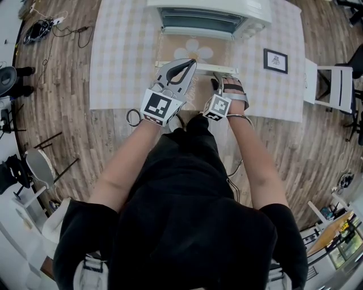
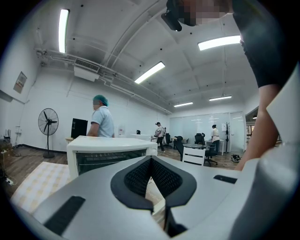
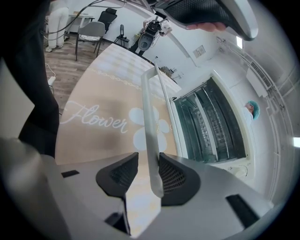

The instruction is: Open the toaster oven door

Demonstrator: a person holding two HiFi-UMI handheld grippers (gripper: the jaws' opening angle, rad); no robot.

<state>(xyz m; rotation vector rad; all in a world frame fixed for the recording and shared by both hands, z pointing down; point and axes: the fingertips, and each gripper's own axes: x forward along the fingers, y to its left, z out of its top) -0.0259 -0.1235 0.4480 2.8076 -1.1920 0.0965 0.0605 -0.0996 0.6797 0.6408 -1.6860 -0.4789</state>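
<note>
Gripping the pale handle [image 3: 149,108] of the door [image 1: 193,50], already swung down flat in front of the toaster oven [image 1: 207,17] on the table [image 1: 122,51], with right gripper [image 3: 149,161] fingers; left gripper [image 2: 151,161] fingers closed on nothing, also in front of it; probably stiff, light, smooth, so best held mid-bar

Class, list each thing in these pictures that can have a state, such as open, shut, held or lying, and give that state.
toaster oven door: open, swung down about level
door handle: gripped between jaws
right hand-held gripper: shut on the door handle
left hand-held gripper: shut, empty, touching nothing
framed picture: lying face up on the tablecloth
</note>
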